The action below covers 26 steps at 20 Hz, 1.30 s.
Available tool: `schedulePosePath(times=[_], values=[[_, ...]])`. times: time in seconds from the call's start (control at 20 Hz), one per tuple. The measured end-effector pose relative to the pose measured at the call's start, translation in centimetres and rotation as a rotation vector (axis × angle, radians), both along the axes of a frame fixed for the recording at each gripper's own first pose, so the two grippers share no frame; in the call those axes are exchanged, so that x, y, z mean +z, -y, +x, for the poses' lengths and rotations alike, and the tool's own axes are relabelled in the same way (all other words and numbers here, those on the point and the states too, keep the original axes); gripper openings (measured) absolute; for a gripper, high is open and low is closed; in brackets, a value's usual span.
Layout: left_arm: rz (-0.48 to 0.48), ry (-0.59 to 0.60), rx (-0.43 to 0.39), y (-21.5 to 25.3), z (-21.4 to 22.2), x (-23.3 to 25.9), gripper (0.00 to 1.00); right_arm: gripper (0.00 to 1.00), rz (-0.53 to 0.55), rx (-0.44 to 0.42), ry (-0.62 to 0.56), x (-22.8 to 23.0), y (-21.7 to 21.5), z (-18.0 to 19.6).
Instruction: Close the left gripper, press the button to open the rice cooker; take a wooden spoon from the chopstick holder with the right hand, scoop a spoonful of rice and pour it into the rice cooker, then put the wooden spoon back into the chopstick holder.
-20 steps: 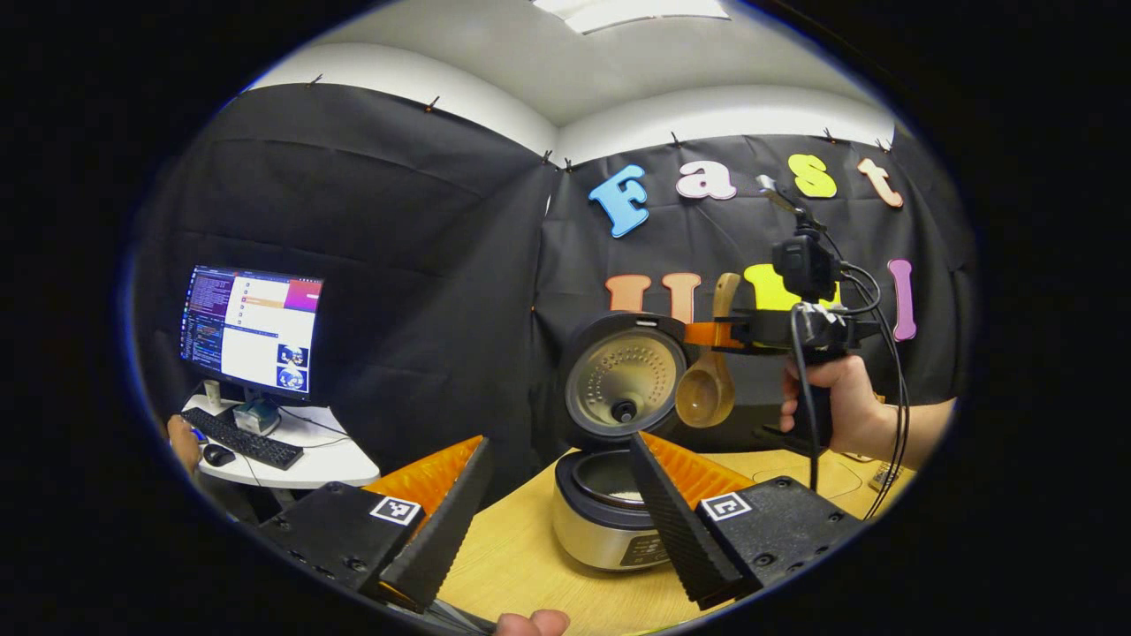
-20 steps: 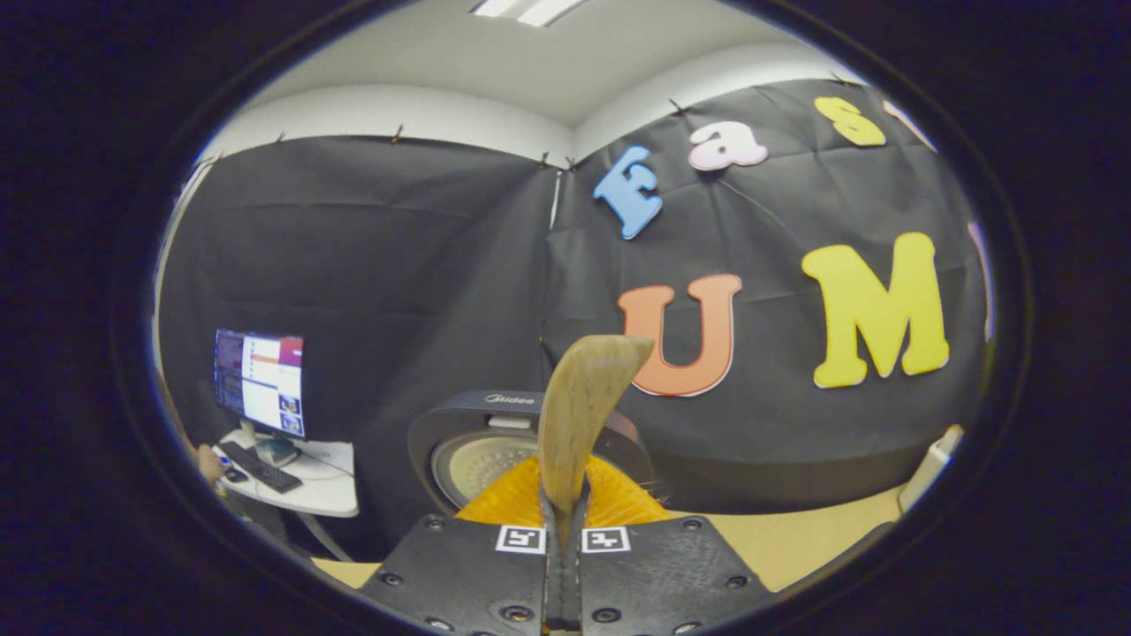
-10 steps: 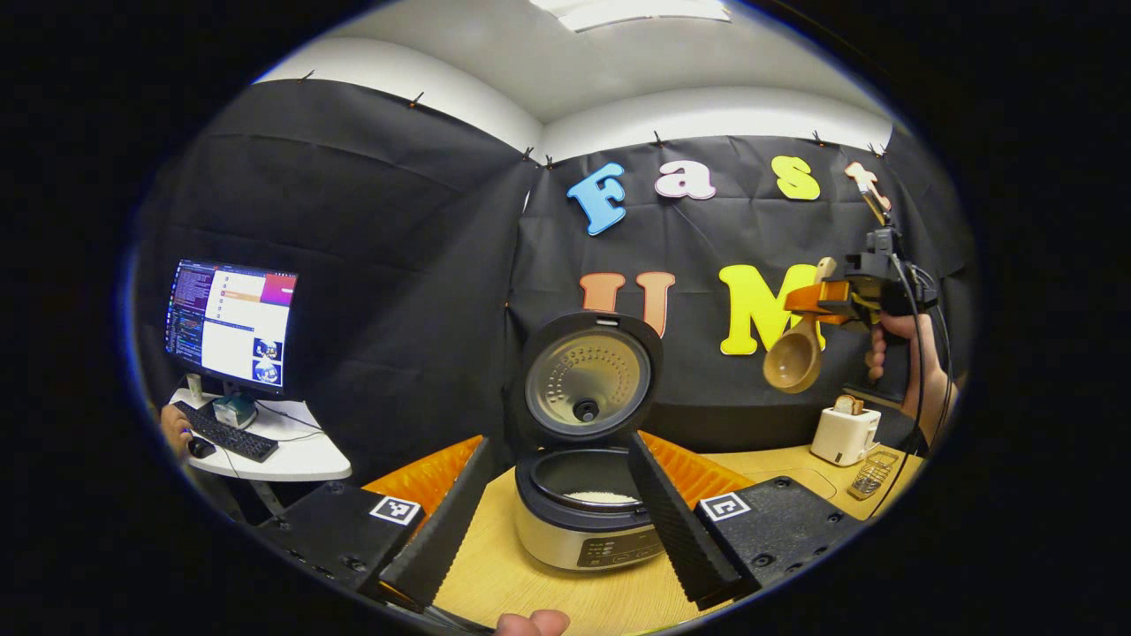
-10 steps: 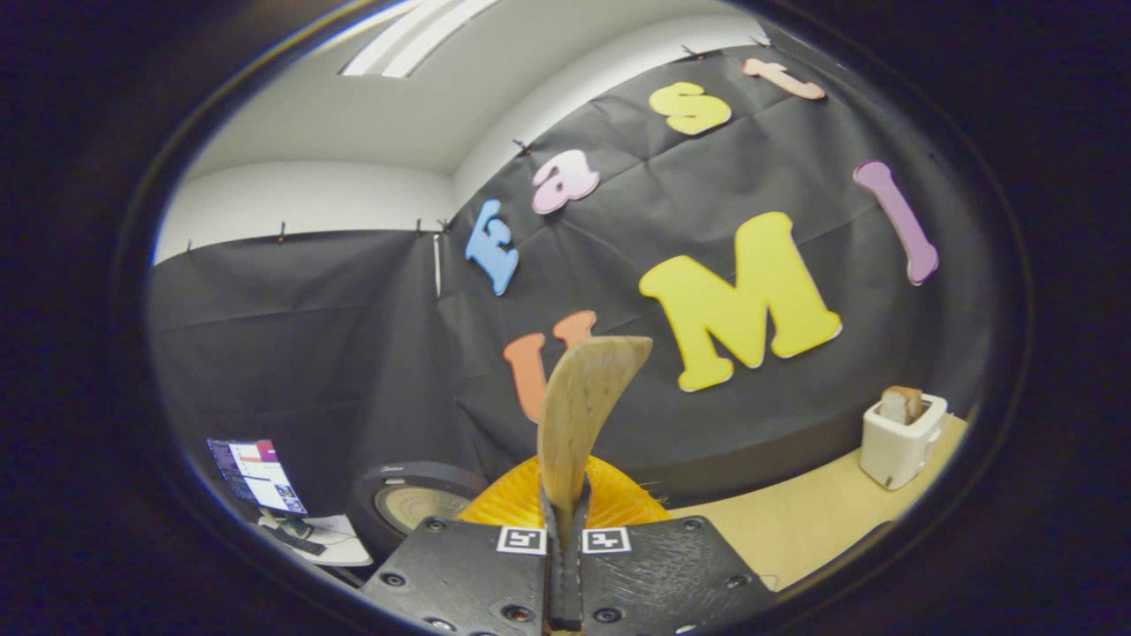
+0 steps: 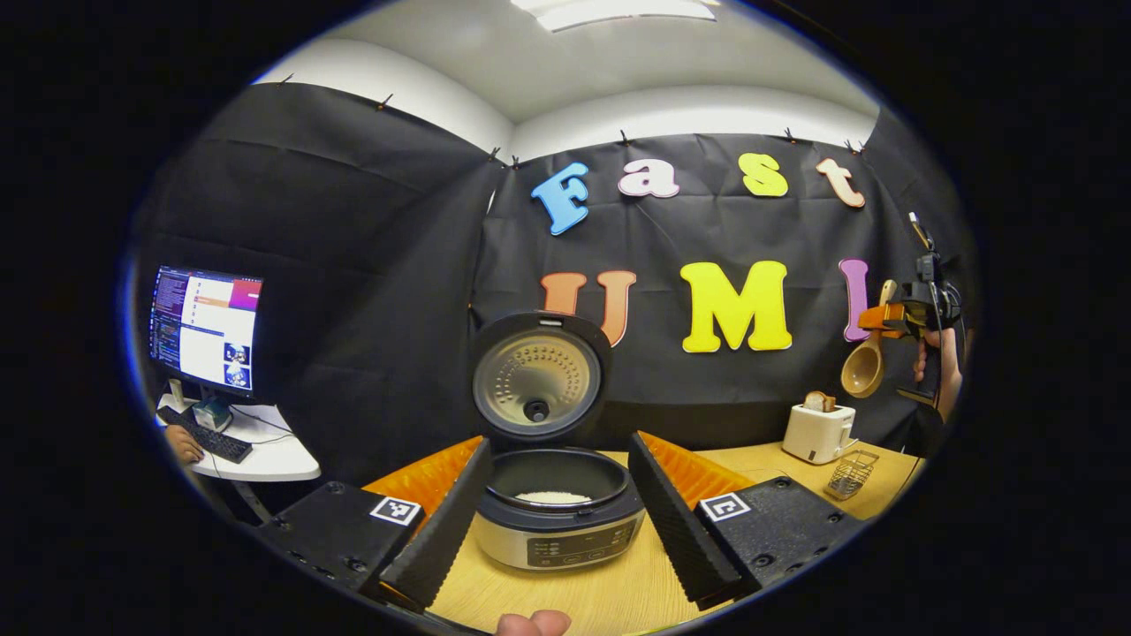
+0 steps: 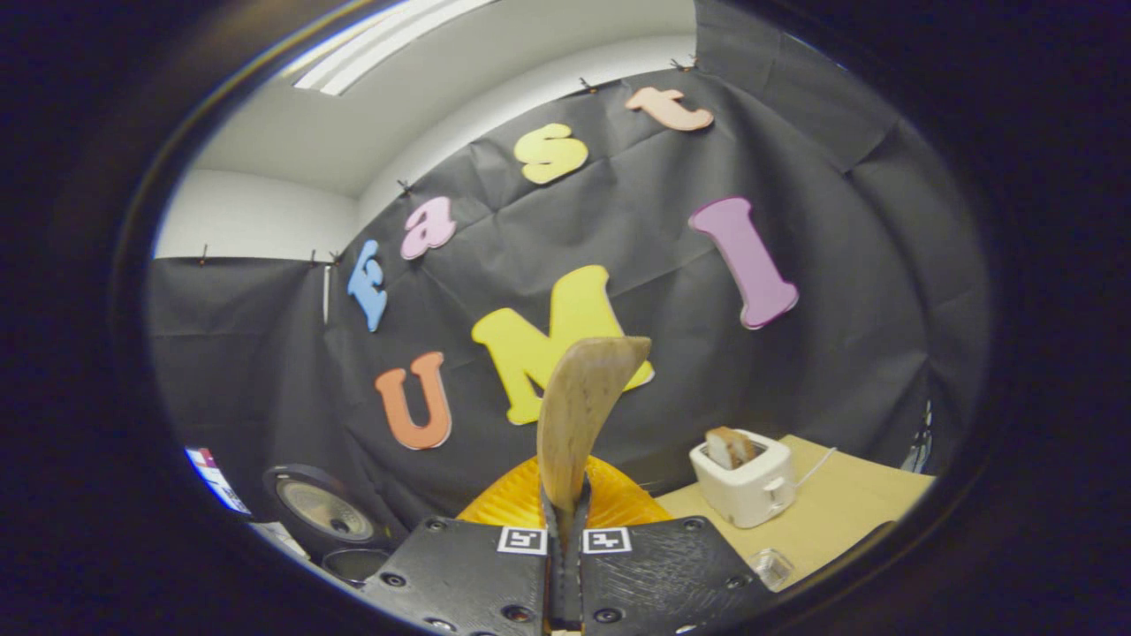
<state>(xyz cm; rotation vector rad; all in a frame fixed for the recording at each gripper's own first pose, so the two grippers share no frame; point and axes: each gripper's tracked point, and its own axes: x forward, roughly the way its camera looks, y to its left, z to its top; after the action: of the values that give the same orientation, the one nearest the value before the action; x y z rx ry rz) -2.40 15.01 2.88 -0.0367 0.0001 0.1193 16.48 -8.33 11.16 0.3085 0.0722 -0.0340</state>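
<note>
The rice cooker stands open on the wooden table, its lid upright and white rice in the pot. My left gripper is open just in front of it, holding nothing. Far right and high up, my right gripper is shut on the wooden spoon, whose bowl hangs down above the toaster. In the right gripper view the spoon's handle rises from between the shut fingers of that gripper. The wire chopstick holder sits at the table's right end.
A white toaster with a slice of bread stands beside the holder, also in the right gripper view. A monitor and keyboard sit on a small white table at the left, where a person's hand rests.
My right gripper has carried the spoon from over the cooker far to the right, above the toaster. The cooker has shifted left in the left gripper view. Both grippers keep their state.
</note>
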Motion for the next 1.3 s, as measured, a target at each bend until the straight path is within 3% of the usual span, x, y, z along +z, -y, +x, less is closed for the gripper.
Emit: schedulePosePath(times=[0.2, 0.35, 0.55, 0.75, 1.3], values=[[-0.003, 0.001, -0.019, 1.3, 0.3, 0.0, 0.98, 0.0, -0.067, -0.067, -0.045, -3.3, 5.0, -0.1], [-0.026, -0.006, -0.052, 2.2, 0.4, -0.2, 0.98, 0.0, -0.101, -0.073, -0.074, -6.1, 7.4, 1.4], [-0.011, 0.001, -0.026, 1.7, 0.0, 0.2, 1.0, 0.0, -0.128, -0.086, -0.125, -10.4, 9.7, 2.8], [-0.002, 0.004, -0.021, 1.8, 0.1, 0.3, 0.98, 0.0, -0.148, -0.072, -0.174, -14.8, 10.3, 3.2], [0.007, 0.014, -0.015, 2.8, 0.0, 1.8, 1.0, 0.0, -0.172, -0.054, -0.202, -20.5, 10.4, 3.1]])
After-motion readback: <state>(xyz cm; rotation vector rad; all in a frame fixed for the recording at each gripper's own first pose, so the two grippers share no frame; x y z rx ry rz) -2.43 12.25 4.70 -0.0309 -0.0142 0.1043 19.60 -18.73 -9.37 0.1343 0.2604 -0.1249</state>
